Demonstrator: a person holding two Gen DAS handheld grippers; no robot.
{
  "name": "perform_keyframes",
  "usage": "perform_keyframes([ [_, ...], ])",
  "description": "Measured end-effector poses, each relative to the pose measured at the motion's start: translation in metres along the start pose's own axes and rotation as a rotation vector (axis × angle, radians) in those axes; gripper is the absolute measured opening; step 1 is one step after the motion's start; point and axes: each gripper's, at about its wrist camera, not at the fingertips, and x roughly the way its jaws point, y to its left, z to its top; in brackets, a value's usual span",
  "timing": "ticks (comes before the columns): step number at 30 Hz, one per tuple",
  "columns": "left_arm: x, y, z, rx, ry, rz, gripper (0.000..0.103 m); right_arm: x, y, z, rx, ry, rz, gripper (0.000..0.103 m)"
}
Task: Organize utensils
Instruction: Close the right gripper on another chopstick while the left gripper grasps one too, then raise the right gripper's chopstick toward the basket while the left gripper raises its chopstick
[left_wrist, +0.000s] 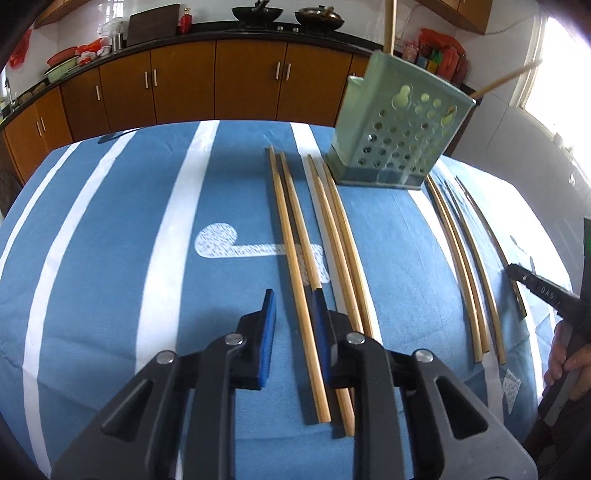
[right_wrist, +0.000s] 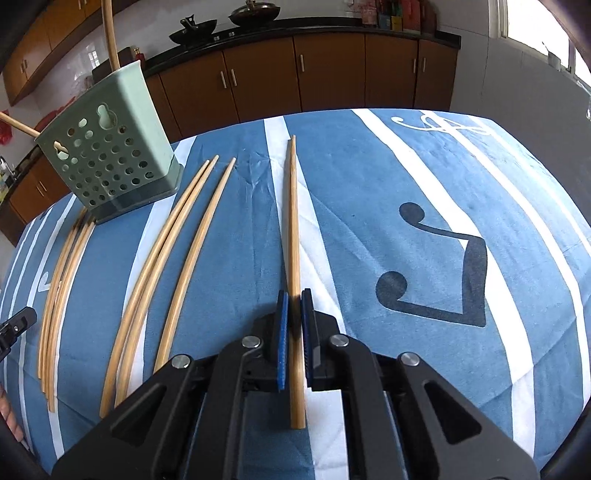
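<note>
My right gripper (right_wrist: 294, 301) clamps one chopstick (right_wrist: 294, 229) flat on the tablecloth (right_wrist: 424, 166). My left gripper (left_wrist: 295, 306) gapes wide over another chopstick (left_wrist: 295, 266), nr the green holder (left_wrist: 391, 136).

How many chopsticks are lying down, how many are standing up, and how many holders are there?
Lying chopsticks: 8
Standing chopsticks: 2
Holder: 1
Total: 11
</note>
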Motion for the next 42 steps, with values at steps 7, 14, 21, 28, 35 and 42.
perform_keyframes([
  [7, 0.011, -0.005, -0.007, 0.03, 0.022, 0.024, 0.015, -0.002, -0.001, 0.0, -0.004, -0.002, 0.006, 0.008],
  [14, 0.014, 0.003, -0.001, 0.021, 0.008, 0.107, 0.008, -0.002, 0.003, 0.0, -0.017, -0.005, 0.001, 0.008],
  [21, 0.012, 0.047, 0.009, -0.051, -0.003, 0.138, 0.008, 0.001, 0.012, 0.002, -0.05, -0.008, 0.027, 0.008],
  [28, 0.009, 0.05, 0.003, -0.031, -0.037, 0.114, 0.012, 0.001, 0.013, -0.001, -0.06, -0.027, 0.024, 0.008],
  [35, 0.01, 0.05, 0.003, -0.033, -0.036, 0.112, 0.013, -0.001, 0.017, -0.005, -0.087, -0.045, 0.005, 0.008],
  [42, 0.01, 0.05, 0.003, -0.031, -0.036, 0.115, 0.013, 0.0, 0.017, -0.003, -0.092, -0.045, 0.001, 0.009],
])
